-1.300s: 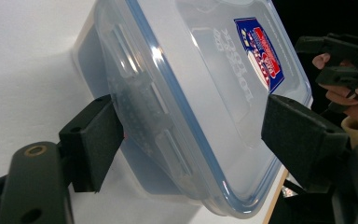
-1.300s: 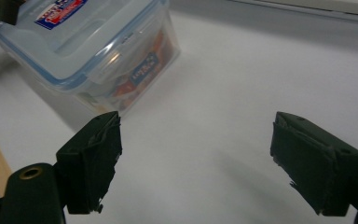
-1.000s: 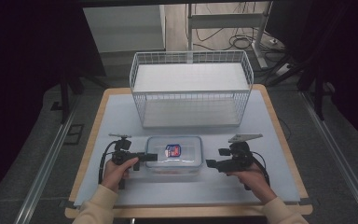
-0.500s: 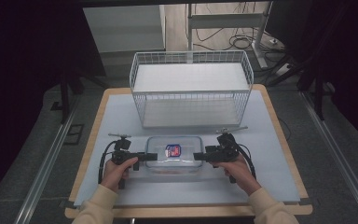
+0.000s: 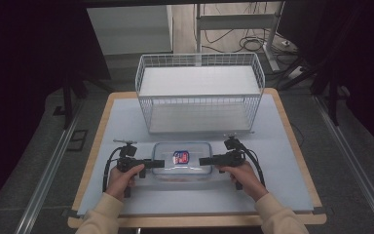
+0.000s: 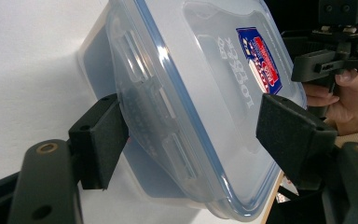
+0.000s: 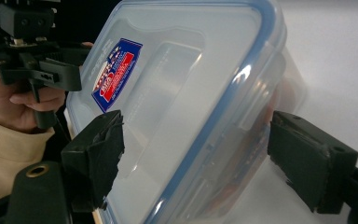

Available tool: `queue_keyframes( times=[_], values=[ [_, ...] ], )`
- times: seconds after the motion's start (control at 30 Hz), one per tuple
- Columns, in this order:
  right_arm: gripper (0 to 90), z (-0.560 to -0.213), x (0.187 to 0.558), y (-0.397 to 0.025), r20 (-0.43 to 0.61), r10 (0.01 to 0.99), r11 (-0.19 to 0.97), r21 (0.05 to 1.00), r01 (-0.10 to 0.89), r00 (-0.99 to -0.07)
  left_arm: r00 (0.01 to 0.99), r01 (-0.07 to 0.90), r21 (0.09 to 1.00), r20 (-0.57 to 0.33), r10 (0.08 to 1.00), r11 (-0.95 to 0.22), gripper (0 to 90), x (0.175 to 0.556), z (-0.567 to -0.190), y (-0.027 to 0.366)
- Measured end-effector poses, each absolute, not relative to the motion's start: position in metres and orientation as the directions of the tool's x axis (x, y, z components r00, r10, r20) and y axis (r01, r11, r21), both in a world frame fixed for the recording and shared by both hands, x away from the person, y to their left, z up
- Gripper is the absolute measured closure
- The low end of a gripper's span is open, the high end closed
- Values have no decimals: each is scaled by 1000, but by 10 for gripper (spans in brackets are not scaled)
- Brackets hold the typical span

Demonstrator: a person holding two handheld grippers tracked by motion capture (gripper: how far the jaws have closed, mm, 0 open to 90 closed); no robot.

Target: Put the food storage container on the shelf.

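Light blue table mat (image 5: 126, 117) bearing, at the far side, an empty white wire basket (image 5: 199, 92). Near centre, lying flat: clear lidded container (image 5: 182, 161) with blue seal and red-and-blue label (image 5: 180, 157). At its left end, left gripper (image 5: 157, 163), jaws spread astride the rim, one pad (image 6: 103, 135) touching the side wall. At its right end, right gripper (image 5: 205, 160), likewise spread, not yet clamped. Approach judged complete; grasp, lift and probable transfer to basket outstanding.

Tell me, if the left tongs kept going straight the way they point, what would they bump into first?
Probably the clear lidded box. The left tongs stand open around its short end, one jaw touching its side latch, the other apart above the lid. Past the box are the right tongs.
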State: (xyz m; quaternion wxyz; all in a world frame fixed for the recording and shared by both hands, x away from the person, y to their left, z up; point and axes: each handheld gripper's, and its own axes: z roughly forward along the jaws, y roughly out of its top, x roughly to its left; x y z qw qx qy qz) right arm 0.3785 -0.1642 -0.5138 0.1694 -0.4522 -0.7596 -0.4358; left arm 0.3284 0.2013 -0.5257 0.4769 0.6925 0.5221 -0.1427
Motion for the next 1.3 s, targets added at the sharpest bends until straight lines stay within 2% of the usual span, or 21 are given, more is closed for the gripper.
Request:
queue_keyframes(
  times=[0.37,0.6,1.3],
  values=[
    [226,-519,384,-170,721,512,182,440,879,-467,411,859,511,-694,590,2,254,328,-525,201],
    [426,-511,382,-180,716,510,165,463,871,-477,412,856,517,-690,595,7,255,327,-525,200],
    [485,-505,375,-182,705,498,174,488,855,-504,432,835,549,-687,584,28,336,316,-523,206]
  ],
)
